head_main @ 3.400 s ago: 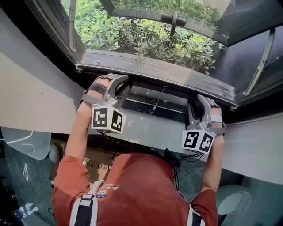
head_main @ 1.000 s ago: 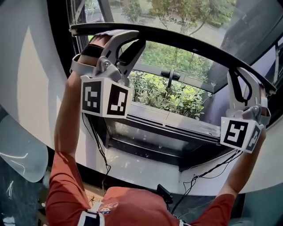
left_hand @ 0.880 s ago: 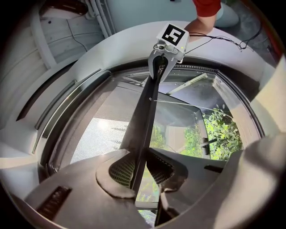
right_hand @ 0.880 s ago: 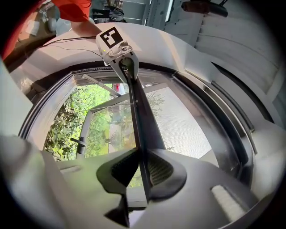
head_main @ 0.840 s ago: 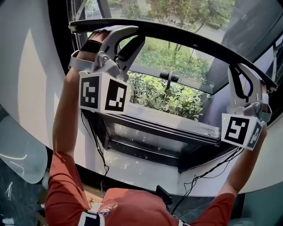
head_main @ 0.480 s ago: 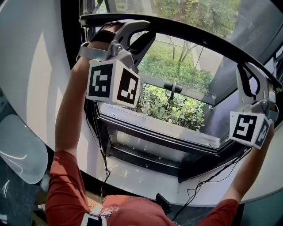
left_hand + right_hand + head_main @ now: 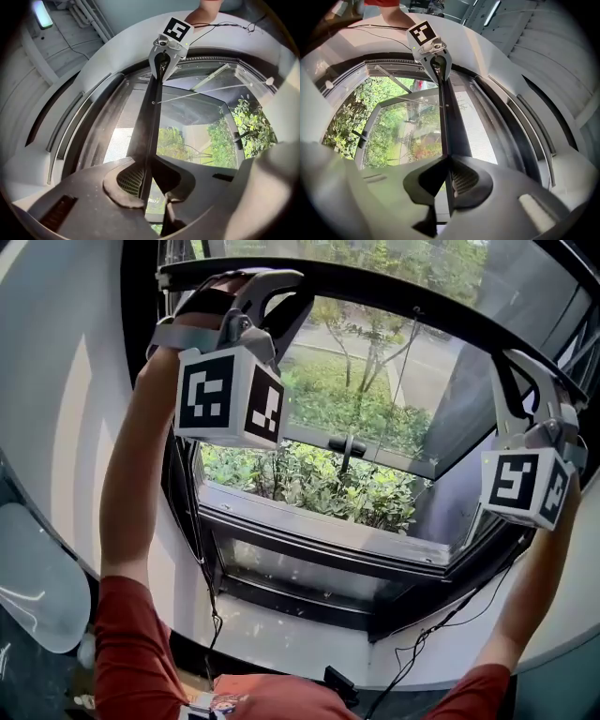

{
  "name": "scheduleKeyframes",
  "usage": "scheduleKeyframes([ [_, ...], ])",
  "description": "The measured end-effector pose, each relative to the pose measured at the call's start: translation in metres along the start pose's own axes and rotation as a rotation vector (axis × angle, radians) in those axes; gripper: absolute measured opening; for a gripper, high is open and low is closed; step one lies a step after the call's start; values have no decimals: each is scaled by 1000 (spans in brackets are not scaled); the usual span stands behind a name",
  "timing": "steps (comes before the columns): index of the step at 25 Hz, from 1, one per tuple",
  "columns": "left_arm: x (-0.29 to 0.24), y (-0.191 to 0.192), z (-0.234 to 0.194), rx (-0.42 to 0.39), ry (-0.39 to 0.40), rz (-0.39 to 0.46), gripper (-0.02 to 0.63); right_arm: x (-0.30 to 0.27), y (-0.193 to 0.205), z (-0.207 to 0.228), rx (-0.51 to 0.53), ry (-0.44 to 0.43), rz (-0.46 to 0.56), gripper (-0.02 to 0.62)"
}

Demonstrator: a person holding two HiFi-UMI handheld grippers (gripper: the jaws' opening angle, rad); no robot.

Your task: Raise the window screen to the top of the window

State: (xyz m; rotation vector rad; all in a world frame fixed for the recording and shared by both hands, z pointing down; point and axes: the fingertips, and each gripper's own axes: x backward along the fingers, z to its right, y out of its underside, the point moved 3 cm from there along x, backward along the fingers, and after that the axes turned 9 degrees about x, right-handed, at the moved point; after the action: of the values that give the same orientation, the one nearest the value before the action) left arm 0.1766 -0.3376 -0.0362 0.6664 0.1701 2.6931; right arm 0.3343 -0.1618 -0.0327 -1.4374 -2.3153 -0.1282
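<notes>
The window screen's black bottom bar (image 7: 394, 301) arcs across the top of the head view, high above the sill. My left gripper (image 7: 272, 282) grips it near its left end and my right gripper (image 7: 511, 367) near its right end. In the left gripper view the bar (image 7: 150, 122) runs from my left gripper (image 7: 145, 187) up to the right gripper's marker cube (image 7: 173, 30). In the right gripper view the bar (image 7: 446, 122) runs from my right gripper (image 7: 446, 180) to the left gripper's cube (image 7: 423, 32). Both pairs of jaws have just been closing, with the bar's thin edge between the pads.
Below the bar lie the glass pane with its black handle (image 7: 345, 444), green bushes outside and the dark sill frame (image 7: 319, 531). Black cables (image 7: 202, 568) hang down the left side of the frame. White curved wall (image 7: 66, 427) flanks the window on both sides.
Both grippers have carried the bar upward. The sill and handle now sit lower in the head view, and more pane shows beneath the bar.
</notes>
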Motion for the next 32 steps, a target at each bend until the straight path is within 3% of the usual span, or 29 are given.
scheduleKeyframes([
  [20,-49,-21,-98,-86,-130,-22,36,-45,12,102,90,64,-77,28],
  [32,-71,-38,-155,-113,-168,-50,37,-68,19,153,178,22,-171,29],
])
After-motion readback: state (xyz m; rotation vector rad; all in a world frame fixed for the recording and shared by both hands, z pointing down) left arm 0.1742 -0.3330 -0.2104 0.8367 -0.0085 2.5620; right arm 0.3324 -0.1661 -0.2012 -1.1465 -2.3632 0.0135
